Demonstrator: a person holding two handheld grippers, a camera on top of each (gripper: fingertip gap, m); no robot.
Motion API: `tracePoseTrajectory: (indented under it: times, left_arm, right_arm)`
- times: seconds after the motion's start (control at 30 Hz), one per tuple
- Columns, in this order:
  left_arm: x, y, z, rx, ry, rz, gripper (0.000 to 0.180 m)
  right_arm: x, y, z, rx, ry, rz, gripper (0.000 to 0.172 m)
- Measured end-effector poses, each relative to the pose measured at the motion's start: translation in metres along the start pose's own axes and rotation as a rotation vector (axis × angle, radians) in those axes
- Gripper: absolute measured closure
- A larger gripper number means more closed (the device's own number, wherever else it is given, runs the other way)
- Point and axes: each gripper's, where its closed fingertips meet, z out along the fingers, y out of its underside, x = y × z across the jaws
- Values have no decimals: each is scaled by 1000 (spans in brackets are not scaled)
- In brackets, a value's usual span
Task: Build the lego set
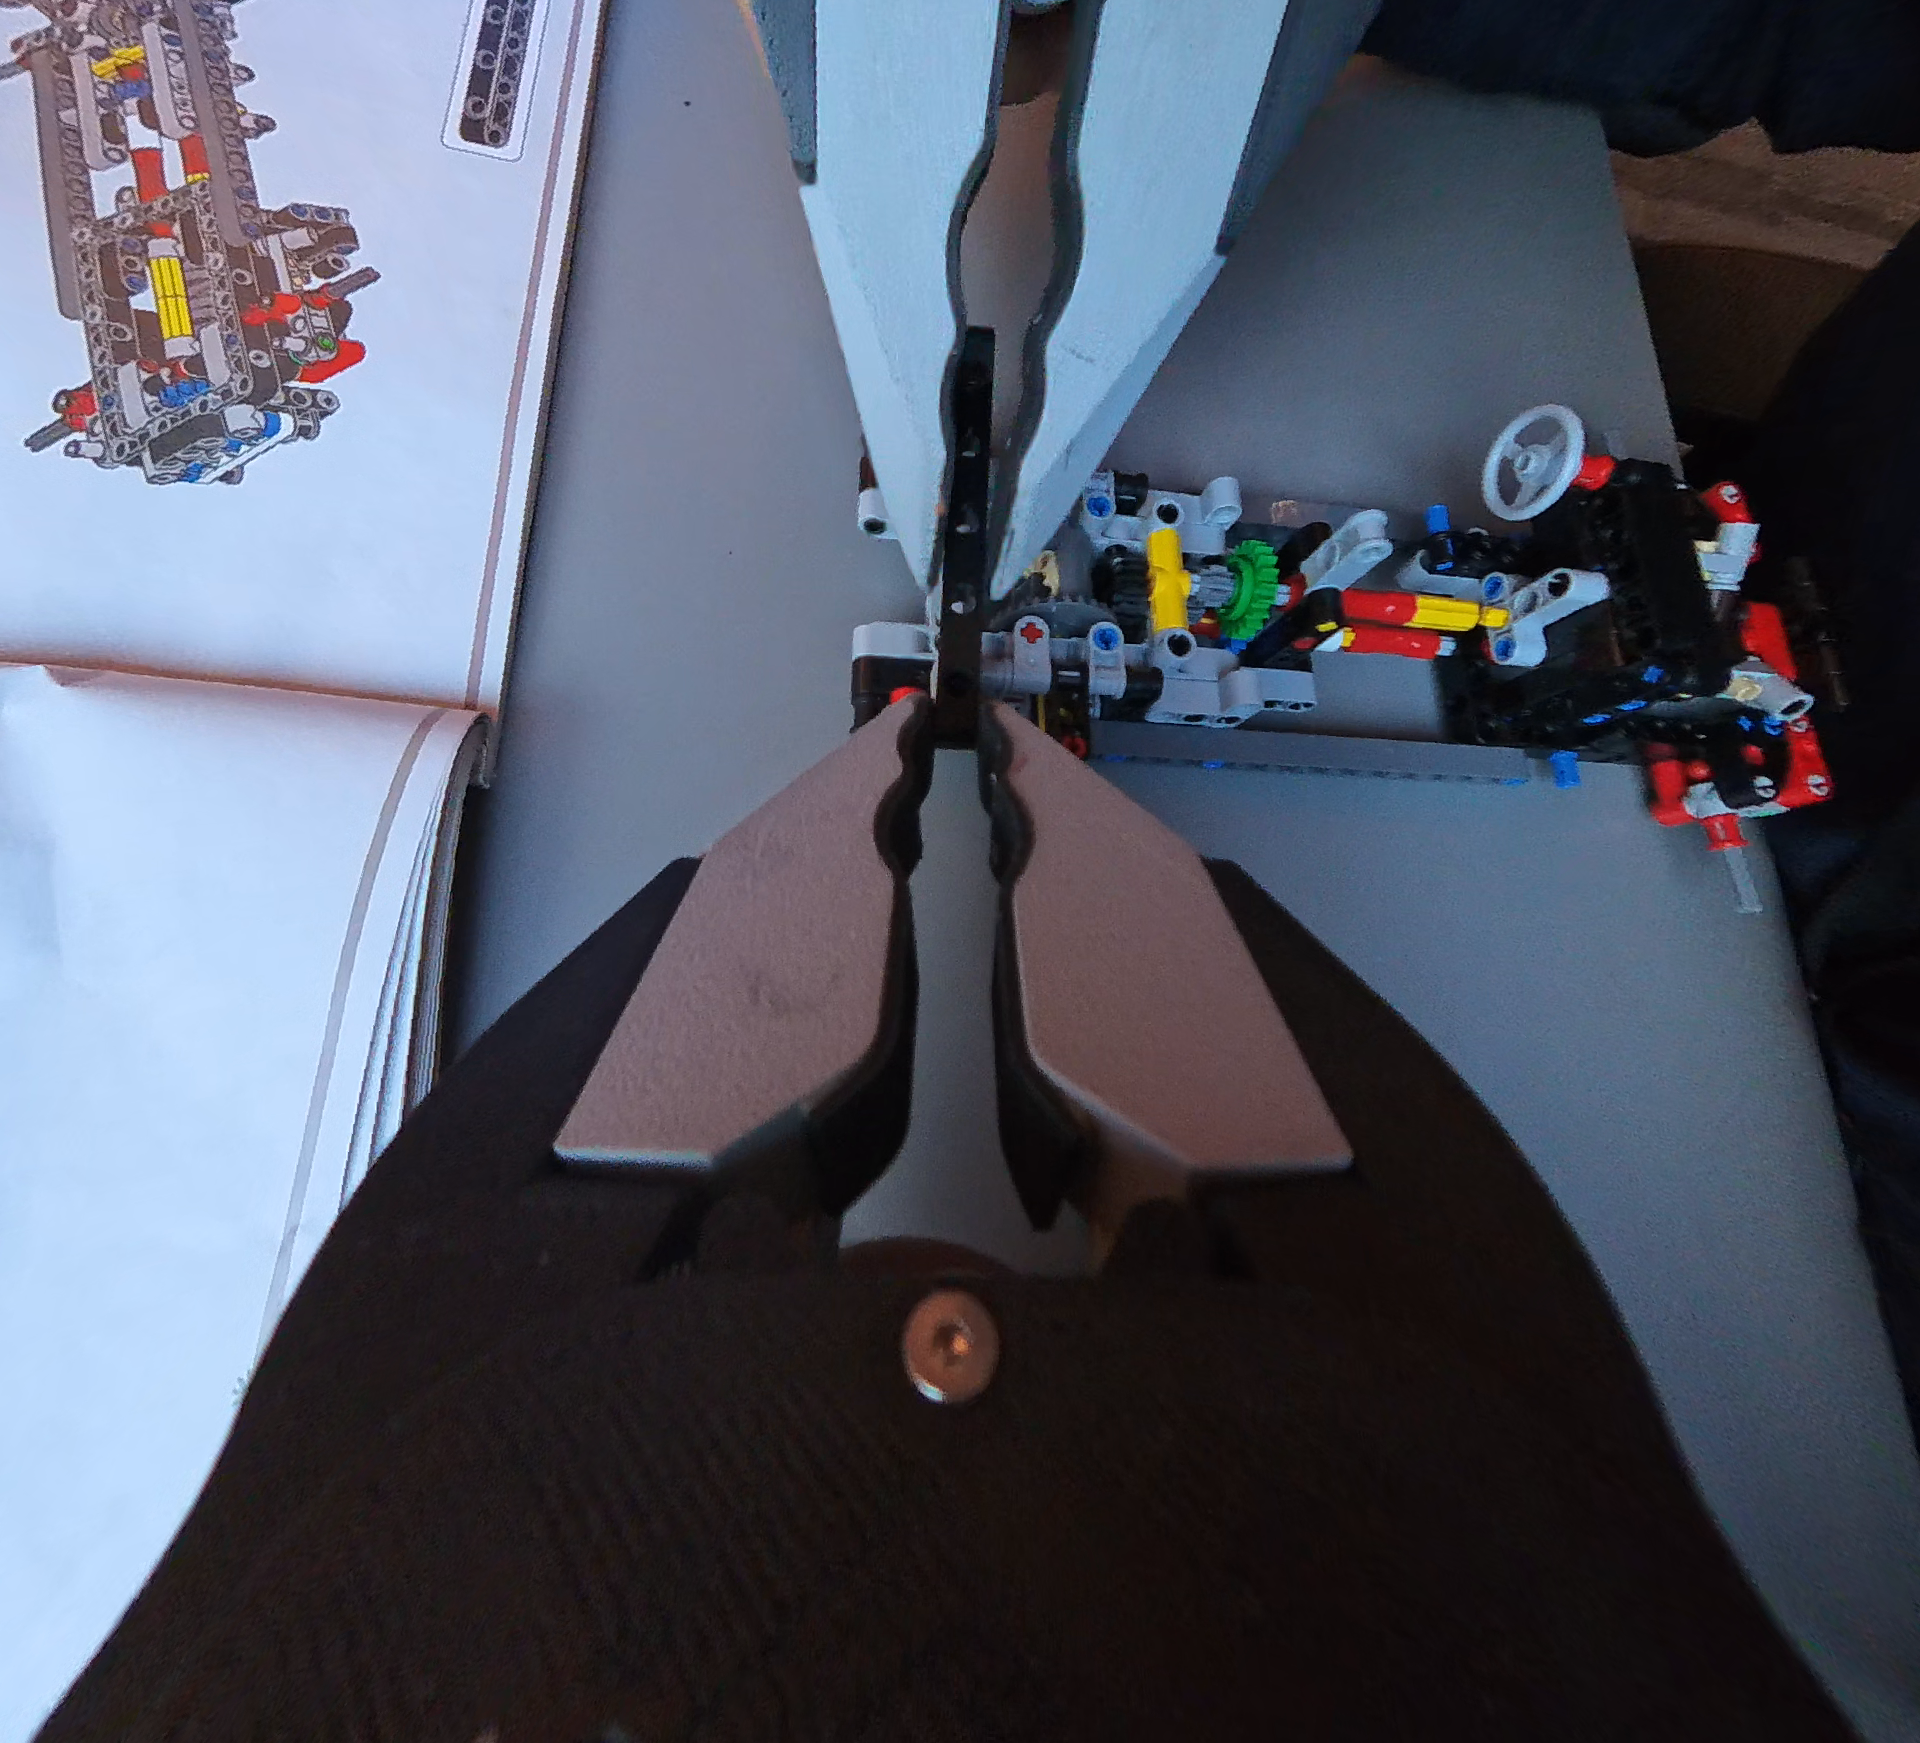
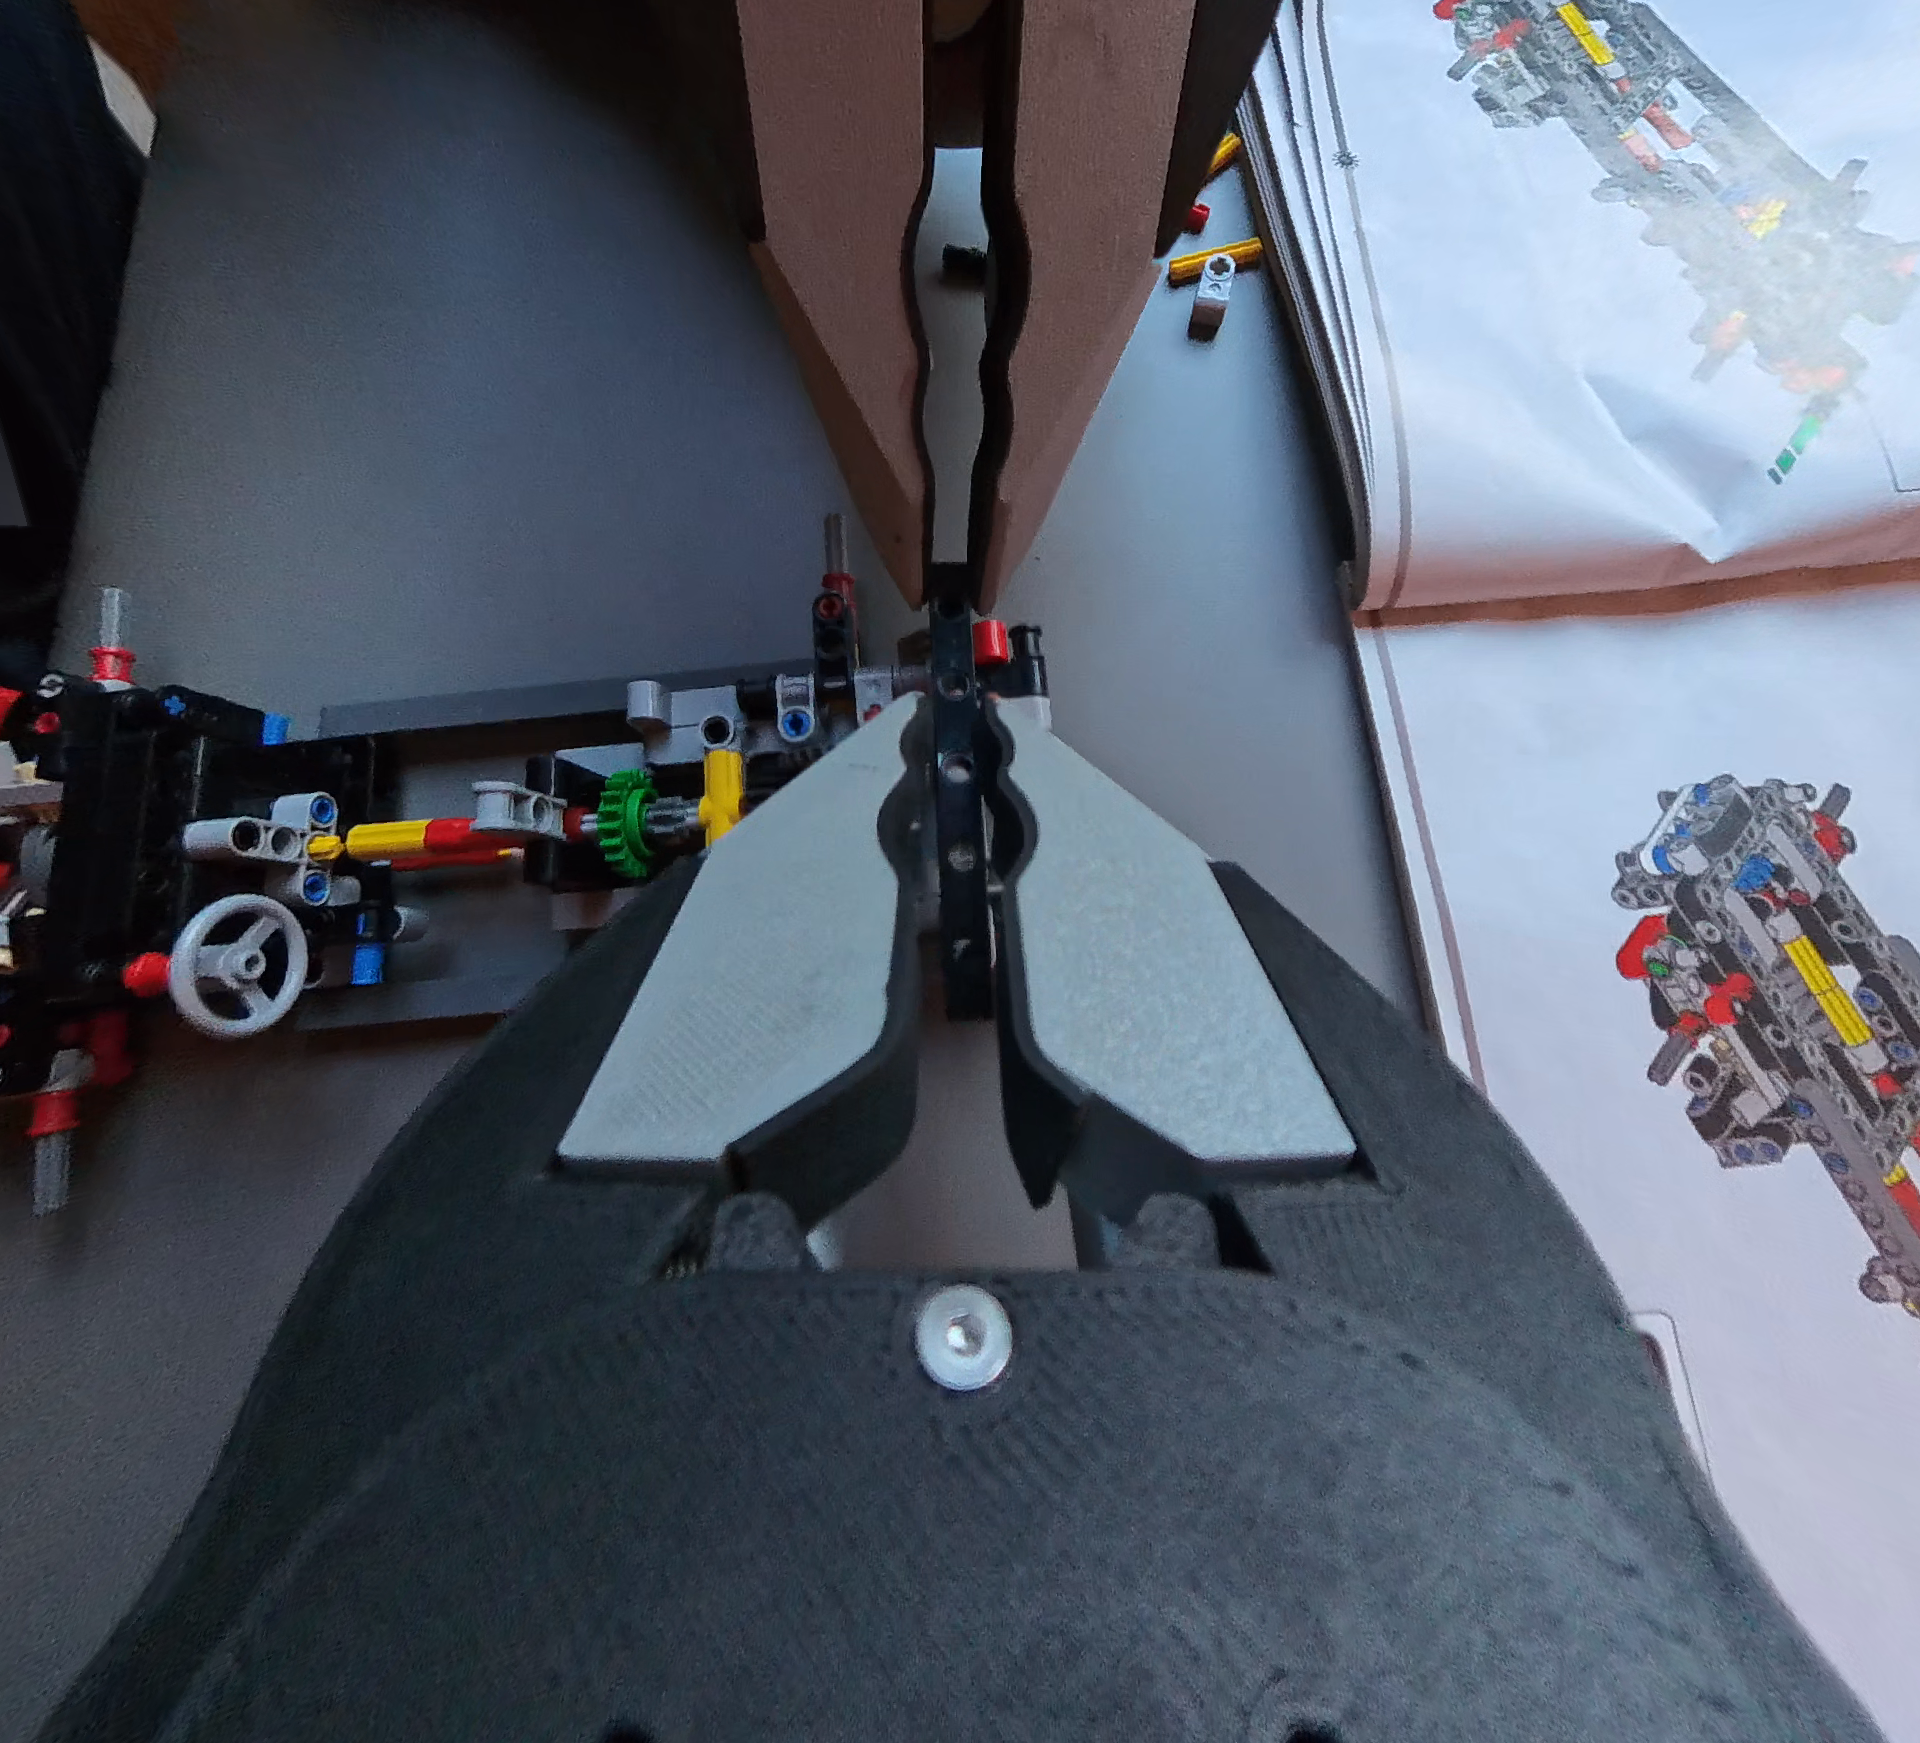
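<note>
We hold one black holed beam between our two grippers, one at each end. Our left gripper, with its two tan fingers, is clamped on the beam's near end in the left wrist view; our right gripper, with its two grey fingers, is closed over a longer stretch of the same beam, whose pads press both its sides. The beam hangs just above one end of the single brick-built chassis lying on the grey table toward the table's edge. On that chassis we count one green gear, one white steering wheel and one yellow cross connector. One open instruction booklet lies along the opposite edge of the table, showing two pictured models in the right wrist view. Near its corner lie a few loose pieces, among them two yellow axles.
</note>
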Motion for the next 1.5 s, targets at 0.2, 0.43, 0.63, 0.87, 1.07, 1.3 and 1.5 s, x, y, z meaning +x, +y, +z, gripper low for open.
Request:
tracePoseTrajectory:
  times: [0.2, 0.43, 0.63, 0.87, 1.07, 1.3, 1.5]
  left_arm:
    - [2, 0, 3, -3, 1, 7, 175]
    - [7, 0, 5, -16, -3, 40, 175]
    - [12, 0, 8, 2, 25, 24, 175]
    - [11, 0, 9, 78, 53, -35, 175]
    - [11, 1, 9, 12, -48, 68, 175]
    - [19, 5, 13, 69, 129, -95, 175]
    - [14, 0, 16, 91, 61, -53, 175]
  right_arm:
    - [-3, -3, 12, -34, 6, -42, 166]
    - [-10, 1, 11, -21, -18, -100, 166]
    - [-13, 4, 10, -37, -77, -125, 166]
    - [-12, 6, 10, -69, -42, -148, 166]
    - [-13, 6, 11, -78, -55, -162, 166]
    - [-20, 7, 13, -27, -178, -105, 166]
    - [-14, 10, 8, -111, -144, -10, 164]
